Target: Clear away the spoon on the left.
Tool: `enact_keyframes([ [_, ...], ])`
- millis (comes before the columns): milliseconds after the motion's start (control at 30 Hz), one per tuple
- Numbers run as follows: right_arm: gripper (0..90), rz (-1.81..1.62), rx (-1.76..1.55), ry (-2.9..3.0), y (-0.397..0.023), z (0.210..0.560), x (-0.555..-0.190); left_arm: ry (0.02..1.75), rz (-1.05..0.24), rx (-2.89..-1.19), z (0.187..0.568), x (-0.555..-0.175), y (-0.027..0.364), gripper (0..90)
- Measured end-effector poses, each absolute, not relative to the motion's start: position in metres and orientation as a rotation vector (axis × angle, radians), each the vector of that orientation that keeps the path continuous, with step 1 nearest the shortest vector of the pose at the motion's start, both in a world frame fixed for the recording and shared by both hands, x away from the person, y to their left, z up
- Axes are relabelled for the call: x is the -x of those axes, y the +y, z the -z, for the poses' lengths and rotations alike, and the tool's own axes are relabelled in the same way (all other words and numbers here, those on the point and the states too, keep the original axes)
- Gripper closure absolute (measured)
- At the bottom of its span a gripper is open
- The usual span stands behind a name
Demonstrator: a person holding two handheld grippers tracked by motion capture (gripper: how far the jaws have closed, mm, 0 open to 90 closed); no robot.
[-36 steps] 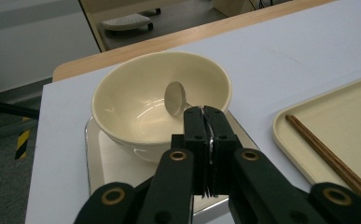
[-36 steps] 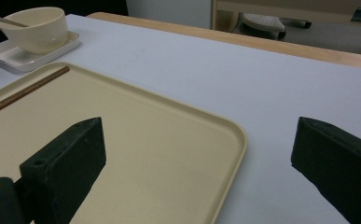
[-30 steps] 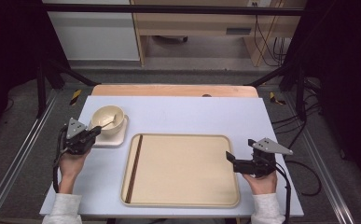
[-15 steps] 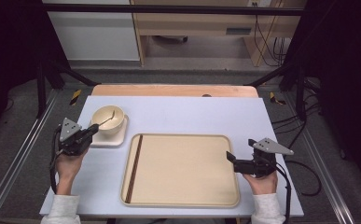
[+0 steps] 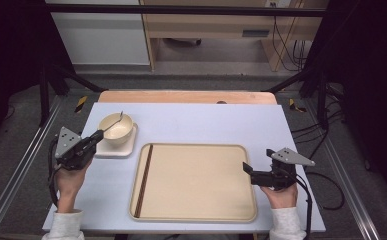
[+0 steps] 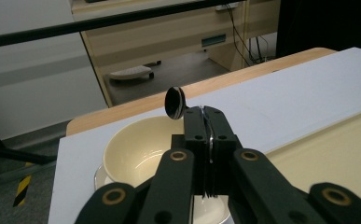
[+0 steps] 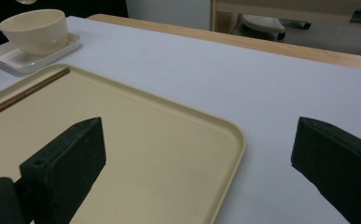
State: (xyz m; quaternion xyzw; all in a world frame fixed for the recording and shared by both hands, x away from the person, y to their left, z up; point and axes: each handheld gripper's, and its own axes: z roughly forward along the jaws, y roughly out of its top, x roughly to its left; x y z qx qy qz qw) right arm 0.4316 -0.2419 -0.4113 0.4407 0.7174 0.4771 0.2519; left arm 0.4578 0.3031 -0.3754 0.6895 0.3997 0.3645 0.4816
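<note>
My left claw (image 5: 99,135) is clamped tight on a spoon (image 6: 174,102), its handle pinched between the two black jaws, the bowl end poking up past the tips. My right claw (image 5: 246,168) stands wide apart with nothing between the jaws, at 3 o'clock on the tray (image 5: 196,212), straddling its rim.

Largest to smallest: the table (image 5: 206,122) carries the tray at centre; at 10 o'clock from it sits a small dish (image 5: 115,150) with a cream bowl (image 5: 117,131) on it; a pair of dark chopsticks (image 5: 144,180) lies along the tray's 9 o'clock edge; the spoon hangs just above the bowl's rim.

I judge the step in hand to be lifting the spoon out of the bowl. The next move probably calls for carrying it clear toward 4 o'clock and laying it on the tray near the chopsticks, keeping the handle level.

The spoon's handle is hidden inside the jaws, and the bowl's contents are hard to make out.
</note>
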Motion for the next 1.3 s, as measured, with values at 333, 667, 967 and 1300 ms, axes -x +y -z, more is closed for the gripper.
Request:
enact_keyframes([
  [333,3.5,-1.301,-1.204,1.947,-0.242,0.411,-0.431,0.904,-0.895,-1.699,0.369,-0.445,0.282,88.6],
  [667,3.5,-1.306,-1.205,1.948,-0.243,0.410,-0.431,0.838,-0.887,-1.770,0.375,-0.435,0.255,88.6],
  [967,3.4,-1.308,-1.204,1.946,-0.244,0.410,-0.430,0.797,-0.886,-1.812,0.380,-0.427,0.241,88.6],
  [1300,3.5,-1.303,-1.204,1.946,-0.244,0.410,-0.430,0.752,-0.885,-1.905,0.397,-0.420,0.221,88.5],
])
